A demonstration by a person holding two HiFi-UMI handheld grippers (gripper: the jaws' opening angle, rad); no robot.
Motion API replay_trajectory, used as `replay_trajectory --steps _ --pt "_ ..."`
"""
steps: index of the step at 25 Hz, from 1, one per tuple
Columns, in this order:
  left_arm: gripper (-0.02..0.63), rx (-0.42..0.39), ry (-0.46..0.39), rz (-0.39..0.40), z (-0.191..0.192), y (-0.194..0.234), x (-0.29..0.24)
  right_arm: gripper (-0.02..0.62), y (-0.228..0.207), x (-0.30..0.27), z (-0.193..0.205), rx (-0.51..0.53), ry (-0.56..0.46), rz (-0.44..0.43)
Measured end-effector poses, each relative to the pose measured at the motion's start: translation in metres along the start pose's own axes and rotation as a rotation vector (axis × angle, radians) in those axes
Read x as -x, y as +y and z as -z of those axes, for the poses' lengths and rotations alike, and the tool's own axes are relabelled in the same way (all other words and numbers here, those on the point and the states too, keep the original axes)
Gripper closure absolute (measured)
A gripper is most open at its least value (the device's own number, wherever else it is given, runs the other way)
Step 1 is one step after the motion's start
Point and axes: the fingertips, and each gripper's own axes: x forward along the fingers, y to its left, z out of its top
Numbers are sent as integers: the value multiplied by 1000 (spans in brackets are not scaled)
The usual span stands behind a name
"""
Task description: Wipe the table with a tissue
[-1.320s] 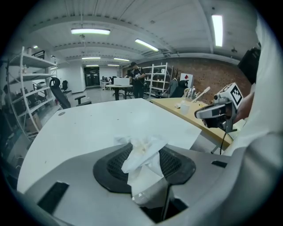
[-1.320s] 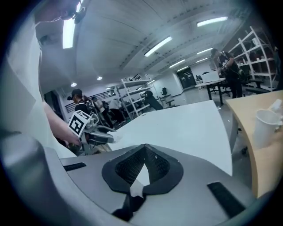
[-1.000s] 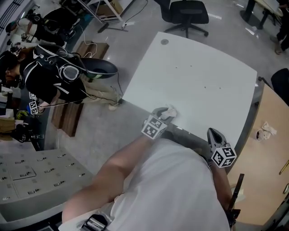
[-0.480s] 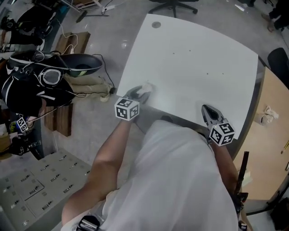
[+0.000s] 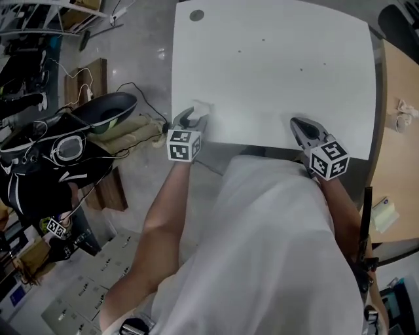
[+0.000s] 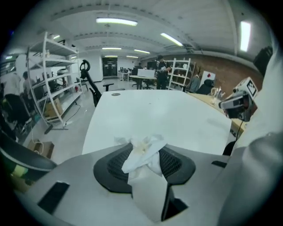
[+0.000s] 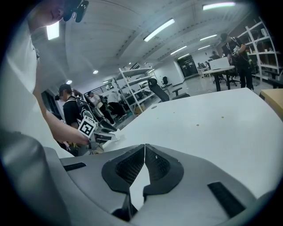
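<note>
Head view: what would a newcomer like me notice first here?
The big white table fills the top of the view. By its near left corner the left gripper pinches a crumpled white tissue; the right gripper, shut and empty, is at the near edge to the right.

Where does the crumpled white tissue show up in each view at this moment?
Head view: crumpled white tissue left of centre, at the white table's left edge, held by the left gripper.
Left gripper view: crumpled white tissue at bottom centre, pinched between the jaws.
Right gripper view: crumpled white tissue small, at mid-left, on the left gripper's tip.
Shared landmark: the table's grey round cable port.
</note>
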Motion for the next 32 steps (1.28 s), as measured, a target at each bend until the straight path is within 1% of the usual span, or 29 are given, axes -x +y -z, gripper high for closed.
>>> replay_trajectory --steps 5,6,7,12,14,16,19,23,25,29,32 --pt "443 -223 42 -5 2 -4 -17 578 -8 5 2 -34 -15 60" --pt "443 -255 50 -11 2 -4 -19 578 -9 7 3 -39 -17 71" --pt "443 -270 57 -21 1 -3 -21 578 -10 8 3 -43 -18 79" --pt "443 -252 80 -92 -3 4 -26 578 -4 9 1 -48 -11 99" --pt "443 -282 98 -113 -3 4 -27 578 -2 8 3 -53 -6 107" --pt "443 -331 118 -125 -4 2 -29 578 -2 8 3 -58 -3 113" --pt "446 -380 129 -131 -2 -10 -35 578 -5 9 9 -55 -4 113" --pt "448 -436 115 -80 2 -51 -44 578 -6 9 14 -35 -4 107" --pt "448 -435 110 -61 2 -67 -45 578 -3 7 12 -22 -3 106" --pt "448 -400 114 -21 5 -85 -46 578 1 4 11 -8 4 104" --pt "448 -344 119 69 4 -94 -44 578 6 2 11 2 11 103"
